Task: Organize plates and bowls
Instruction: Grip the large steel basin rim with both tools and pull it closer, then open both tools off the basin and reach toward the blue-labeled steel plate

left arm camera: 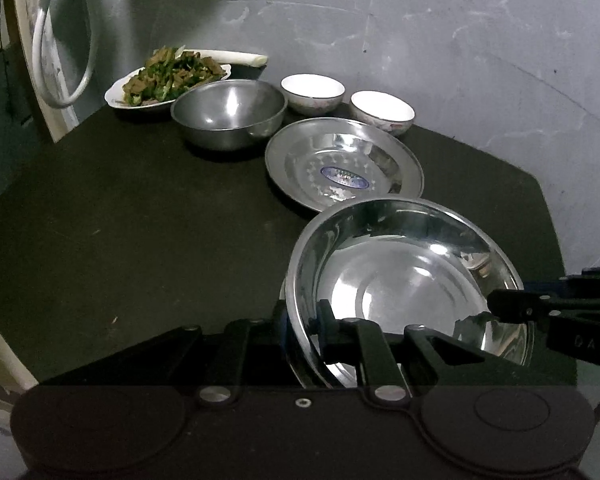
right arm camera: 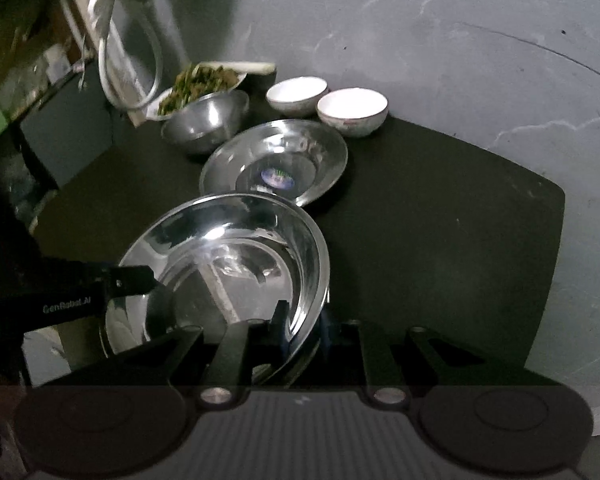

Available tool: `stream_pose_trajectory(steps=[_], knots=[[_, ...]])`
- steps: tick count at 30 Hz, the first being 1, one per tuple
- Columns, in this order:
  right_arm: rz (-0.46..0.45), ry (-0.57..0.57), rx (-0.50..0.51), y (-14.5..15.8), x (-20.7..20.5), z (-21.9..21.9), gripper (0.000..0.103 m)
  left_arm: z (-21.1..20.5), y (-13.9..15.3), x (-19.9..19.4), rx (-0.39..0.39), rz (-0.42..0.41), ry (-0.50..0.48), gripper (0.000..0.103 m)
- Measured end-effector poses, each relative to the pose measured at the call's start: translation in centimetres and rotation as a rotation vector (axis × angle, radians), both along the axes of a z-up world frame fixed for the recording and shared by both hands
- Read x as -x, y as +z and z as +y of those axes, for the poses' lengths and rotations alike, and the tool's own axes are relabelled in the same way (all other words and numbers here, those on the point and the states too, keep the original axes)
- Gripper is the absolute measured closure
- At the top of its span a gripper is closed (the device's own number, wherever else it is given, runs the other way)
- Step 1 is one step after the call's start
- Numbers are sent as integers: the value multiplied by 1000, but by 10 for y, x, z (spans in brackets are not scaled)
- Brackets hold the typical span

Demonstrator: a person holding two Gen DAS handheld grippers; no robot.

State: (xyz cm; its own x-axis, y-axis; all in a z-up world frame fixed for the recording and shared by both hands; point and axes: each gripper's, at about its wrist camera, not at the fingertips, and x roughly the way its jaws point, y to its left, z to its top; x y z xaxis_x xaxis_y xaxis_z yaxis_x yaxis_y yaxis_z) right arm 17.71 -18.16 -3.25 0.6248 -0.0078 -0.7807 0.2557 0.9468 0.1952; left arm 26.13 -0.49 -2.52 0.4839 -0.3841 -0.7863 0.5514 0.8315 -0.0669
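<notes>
Gripping the steel plate [left arm camera: 403,280] by opposite rims, the left gripper [left arm camera: 305,328] at seven o'clock, the right gripper [right arm camera: 300,324] at five; stiff, light, slippery, it hangs near the stickered plate [left arm camera: 343,164].

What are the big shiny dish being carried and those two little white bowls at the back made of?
The carried dish looks like polished stainless steel: mirror-bright, it reflects the room and the left gripper and right gripper clamped on its rim. The two small white bowls look like glazed ceramic or porcelain: smooth white insides, faint pinkish pattern outside. They could also be melamine.
</notes>
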Motion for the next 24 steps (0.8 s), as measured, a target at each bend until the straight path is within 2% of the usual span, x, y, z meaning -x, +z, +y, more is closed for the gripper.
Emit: stream_pose_trajectory(steps=[8, 17, 21, 23, 24], knots=[[13, 61, 98, -3, 3, 16, 83, -7, 1, 7, -62, -31, 12, 84], [26, 104, 196, -4, -3, 30, 80, -17, -5, 2, -134, 4, 38, 82], [37, 130, 223, -6, -5, 37, 68, -15, -6, 0, -121, 11, 38, 82], [41, 129, 222, -9, -6, 37, 68, -13, -6, -1, -115, 17, 45, 79], [41, 130, 220, -10, -6, 37, 66, -12, -5, -2, -106, 22, 47, 71]])
